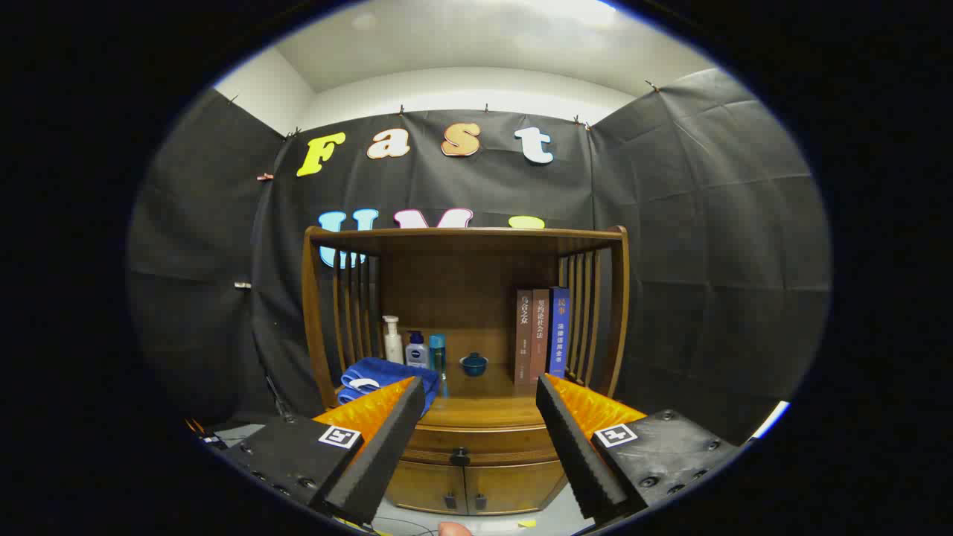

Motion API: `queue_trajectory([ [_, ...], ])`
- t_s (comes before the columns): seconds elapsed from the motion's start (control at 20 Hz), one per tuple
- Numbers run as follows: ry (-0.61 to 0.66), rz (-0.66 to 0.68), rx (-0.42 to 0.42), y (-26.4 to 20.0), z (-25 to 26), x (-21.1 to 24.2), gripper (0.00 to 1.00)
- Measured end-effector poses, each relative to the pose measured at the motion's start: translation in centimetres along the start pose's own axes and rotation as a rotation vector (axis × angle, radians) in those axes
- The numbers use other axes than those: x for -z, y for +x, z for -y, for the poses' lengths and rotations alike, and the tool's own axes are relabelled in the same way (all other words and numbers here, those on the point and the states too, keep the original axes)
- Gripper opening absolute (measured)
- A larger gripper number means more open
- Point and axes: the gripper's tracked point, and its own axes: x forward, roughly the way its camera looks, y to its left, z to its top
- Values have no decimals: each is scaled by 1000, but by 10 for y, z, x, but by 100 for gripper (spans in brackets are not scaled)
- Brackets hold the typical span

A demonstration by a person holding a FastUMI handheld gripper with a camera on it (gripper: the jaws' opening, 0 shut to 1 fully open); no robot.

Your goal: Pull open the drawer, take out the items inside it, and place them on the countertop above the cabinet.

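A wooden cabinet (465, 313) stands ahead against the booth wall, with an open shelf niche above a countertop (484, 406). Below the countertop runs a drawer (484, 444), pushed in, with a small dark knob (459, 455) at its middle. My gripper (476, 398) is open, held in the air in front of the cabinet. Its fingers frame the countertop and the drawer front, and nothing is between them. The drawer's contents are hidden.
On the countertop sit a folded blue towel (380, 376), a white pump bottle (392, 340), two smaller bottles (426, 351), a small blue bowl (473, 364) and three upright books (541, 333). Two small doors (469, 487) sit under the drawer. A fingertip (454, 529) shows below.
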Motion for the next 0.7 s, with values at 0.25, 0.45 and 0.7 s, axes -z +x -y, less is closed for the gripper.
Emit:
queue_trajectory([
  [0.25, 19, 1, 16, 13, 31, -13, 99],
  [0.45, 6, 37, -25, 13, 29, -36, 99],
  [0.7, -41, 59, -26, 7, 22, -50, 98],
])
